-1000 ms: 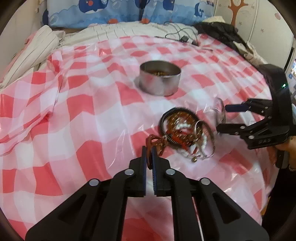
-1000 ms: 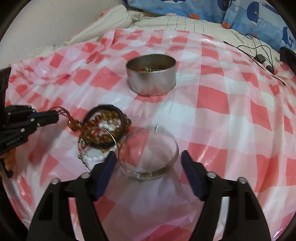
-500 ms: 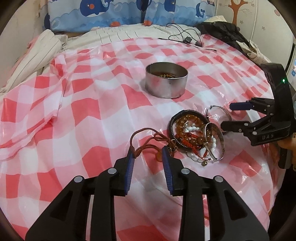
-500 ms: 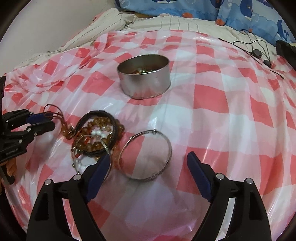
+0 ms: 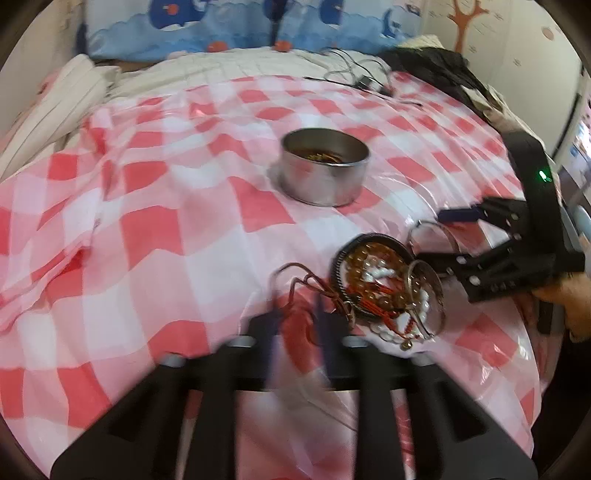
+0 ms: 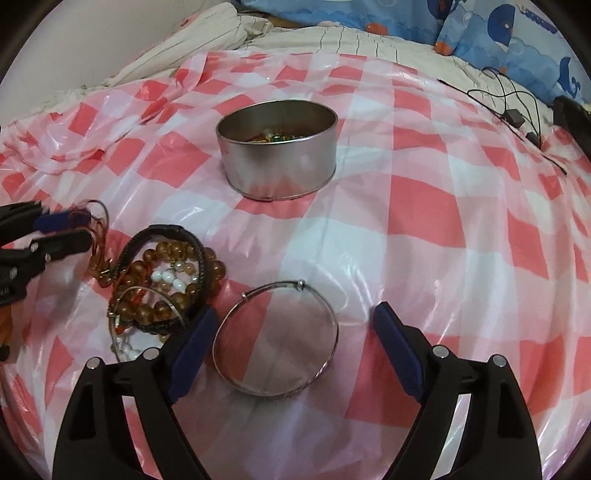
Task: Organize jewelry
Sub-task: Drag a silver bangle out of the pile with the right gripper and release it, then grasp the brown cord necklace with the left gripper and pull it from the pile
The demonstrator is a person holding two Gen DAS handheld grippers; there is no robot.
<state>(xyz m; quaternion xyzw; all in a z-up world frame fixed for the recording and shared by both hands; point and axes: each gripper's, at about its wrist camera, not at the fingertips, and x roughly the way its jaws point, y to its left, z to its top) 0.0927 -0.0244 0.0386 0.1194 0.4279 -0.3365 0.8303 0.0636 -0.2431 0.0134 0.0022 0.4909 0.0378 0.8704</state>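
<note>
A tangled pile of bead bracelets and bangles [image 5: 384, 284] [image 6: 166, 280] lies on the red-checked cloth. A brown cord bracelet [image 5: 299, 273] [image 6: 98, 236] trails from its left side. My left gripper [image 5: 297, 314] [image 6: 74, 230] is blurred, its jaws closing on that cord, which runs between the pads. A silver bangle [image 6: 275, 338] [image 5: 432, 236] lies flat to the right of the pile. My right gripper [image 6: 293, 310] [image 5: 432, 236] stands open astride the bangle without touching it. A round metal tin [image 5: 325, 173] [image 6: 277, 147] with jewelry inside sits farther back.
The checked plastic cloth [image 6: 443, 229] covers a bed and is wrinkled at the left. Black cables with a small adapter [image 6: 513, 118] lie at the far right, dark clothing [image 5: 443, 70] beyond them. Blue whale-print pillows [image 5: 221, 29] line the back.
My left jaws opened half a second ago and have come together again on the brown cord. The right gripper moved closer to the silver bangle and opened a little wider.
</note>
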